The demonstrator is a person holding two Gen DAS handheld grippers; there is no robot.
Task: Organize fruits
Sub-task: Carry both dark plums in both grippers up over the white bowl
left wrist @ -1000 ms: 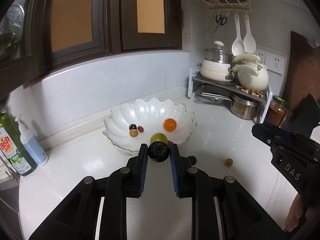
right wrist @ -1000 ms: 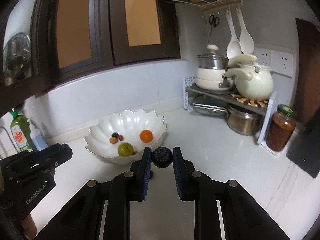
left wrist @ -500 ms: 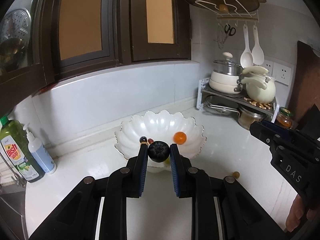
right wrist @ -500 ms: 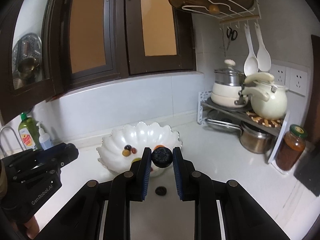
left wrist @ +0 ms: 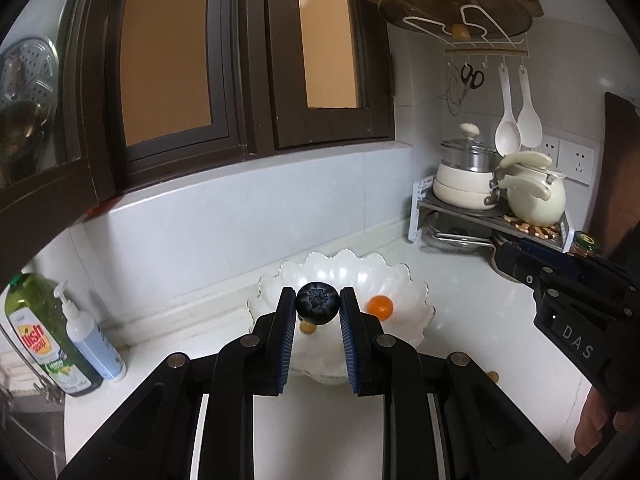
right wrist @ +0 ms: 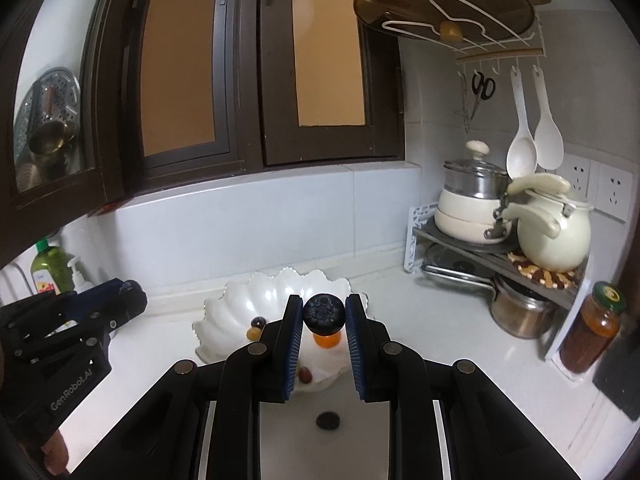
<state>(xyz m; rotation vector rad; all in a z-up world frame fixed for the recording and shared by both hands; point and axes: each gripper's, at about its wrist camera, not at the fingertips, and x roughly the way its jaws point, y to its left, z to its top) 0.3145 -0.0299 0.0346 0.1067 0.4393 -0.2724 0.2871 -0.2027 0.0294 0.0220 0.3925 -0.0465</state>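
Blueberry (left wrist: 317, 308), clamped in left gripper (left wrist: 317, 312) jaws; second blueberry (right wrist: 323, 315) clamped in right gripper (right wrist: 323, 318). Judged light, soft, easily bruised; best held gently across the middle.

The bowl (left wrist: 404, 280) looks like glossy white glazed ceramic, scalloped. The counter (right wrist: 440, 344) is smooth, polished white stone. Each dark fruit (left wrist: 317, 303) has a matt, faintly wrinkled skin. The pot (right wrist: 520, 316) at the right rear corner is brushed metal; the jar (right wrist: 592, 328) is clear glass.
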